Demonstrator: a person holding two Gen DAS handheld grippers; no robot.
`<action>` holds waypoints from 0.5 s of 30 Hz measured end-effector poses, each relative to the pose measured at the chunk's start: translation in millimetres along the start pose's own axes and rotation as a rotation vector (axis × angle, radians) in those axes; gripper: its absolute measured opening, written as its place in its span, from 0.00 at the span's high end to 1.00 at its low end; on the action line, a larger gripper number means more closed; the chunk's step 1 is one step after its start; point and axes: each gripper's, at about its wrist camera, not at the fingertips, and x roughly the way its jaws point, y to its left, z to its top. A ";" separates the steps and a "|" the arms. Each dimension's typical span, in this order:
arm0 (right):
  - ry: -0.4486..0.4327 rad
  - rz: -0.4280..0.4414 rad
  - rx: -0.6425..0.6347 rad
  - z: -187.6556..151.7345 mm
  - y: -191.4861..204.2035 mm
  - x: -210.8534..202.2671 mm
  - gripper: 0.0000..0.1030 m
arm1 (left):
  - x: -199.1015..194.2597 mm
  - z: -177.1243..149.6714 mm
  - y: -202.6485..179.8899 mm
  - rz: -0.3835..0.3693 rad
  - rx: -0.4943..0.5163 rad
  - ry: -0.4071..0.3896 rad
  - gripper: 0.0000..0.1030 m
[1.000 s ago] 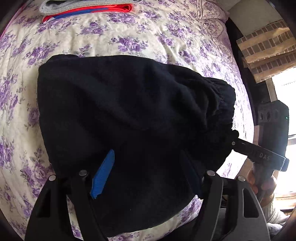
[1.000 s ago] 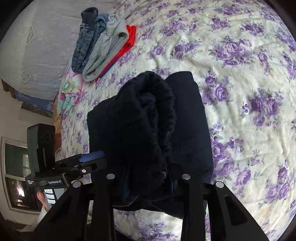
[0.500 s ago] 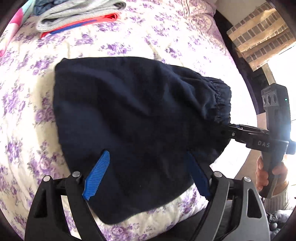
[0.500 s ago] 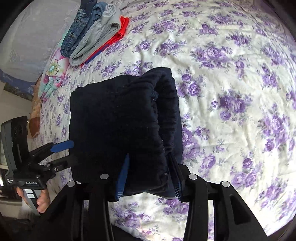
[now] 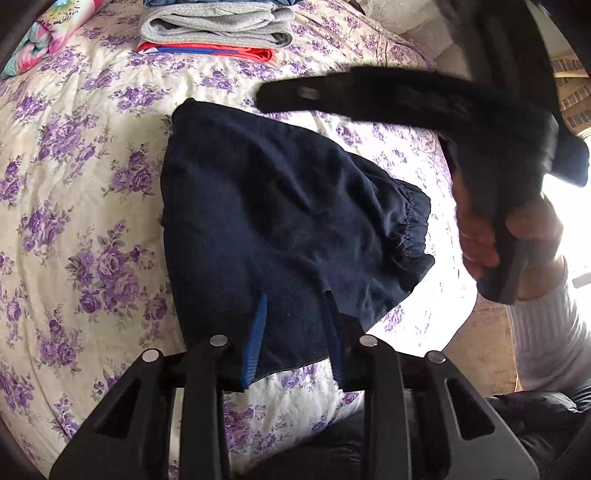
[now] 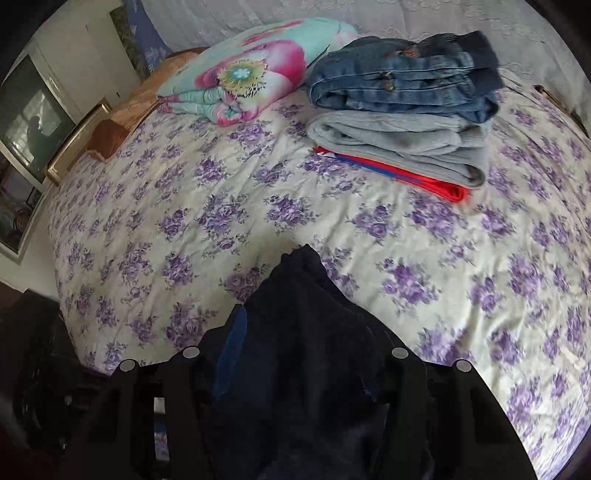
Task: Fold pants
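Note:
Dark navy pants [image 5: 277, 206] lie folded in a thick pad on the purple-flowered bedspread [image 5: 92, 177], elastic waistband to the right. My left gripper [image 5: 294, 332] is at the near edge, jaws closing, blue pads pinching the cloth, which creases toward them. In the left wrist view my right gripper is a blur up at the right. One of its fingers [image 5: 369, 98] reaches over the far edge without touching. In its own view my right gripper [image 6: 303, 343] has its jaws opening, with the pants [image 6: 306, 302] showing dark between the fingers.
A stack of folded clothes [image 6: 399, 122], jeans on grey on red, sits at the far side of the bed; it also tops the left wrist view [image 5: 214, 26]. A rolled flowered quilt [image 6: 251, 70] lies beside it. A person's hand [image 5: 517, 236] grips the right tool's handle.
The left jaws have narrowed from wide apart onto the near edge of the pants. The right gripper has left the waistband end, risen and rolled, and now faces the stack.

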 end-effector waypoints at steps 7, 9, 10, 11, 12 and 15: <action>0.217 0.031 -0.034 22.7 7.7 74.3 0.90 | 35.4 -4.2 11.1 0.021 -0.023 0.096 0.82; 0.210 -0.013 -0.042 23.6 11.8 76.3 0.92 | 44.4 -7.7 16.2 0.022 -0.045 0.118 0.83; 0.198 -0.022 -0.021 26.7 10.5 72.6 0.92 | 46.5 -8.7 17.3 0.016 -0.055 0.120 0.83; 0.192 -0.026 0.011 28.6 7.9 69.8 0.93 | 46.3 -9.9 18.2 0.009 -0.060 0.117 0.83; 0.199 -0.029 0.030 28.8 5.9 71.8 0.93 | 46.7 -10.0 18.6 0.003 -0.064 0.115 0.83; 0.244 -0.052 0.035 20.3 1.6 99.9 0.90 | 51.5 -12.5 23.2 -0.008 -0.082 0.126 0.83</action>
